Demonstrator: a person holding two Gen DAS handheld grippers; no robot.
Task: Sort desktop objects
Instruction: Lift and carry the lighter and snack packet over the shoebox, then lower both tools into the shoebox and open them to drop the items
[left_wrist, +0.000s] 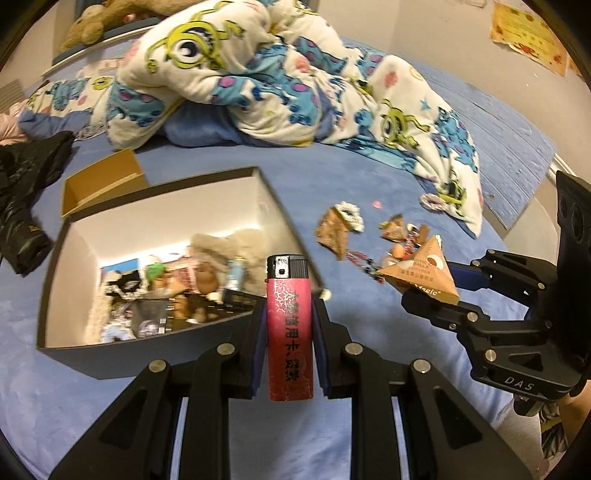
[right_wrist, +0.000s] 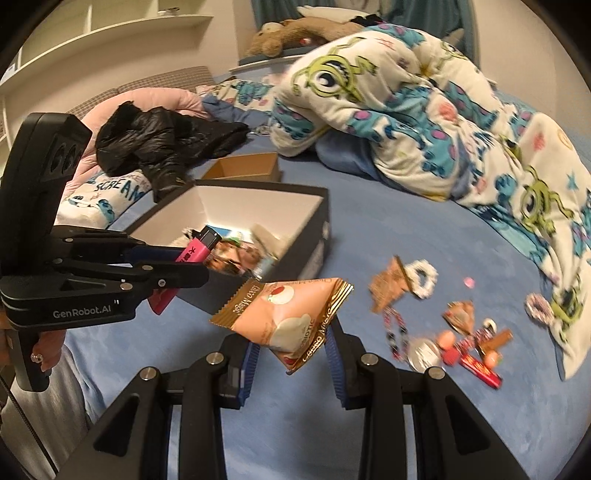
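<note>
Jaws around lighter (left_wrist: 289, 325), snack packet (right_wrist: 291, 325).

Both wrist views look forward along own jaws, low and close over the bed (left_wrist: 369, 177). Shared: the box (left_wrist: 266, 192), the blanket (right_wrist: 424, 103), and each other's gripper.
</note>
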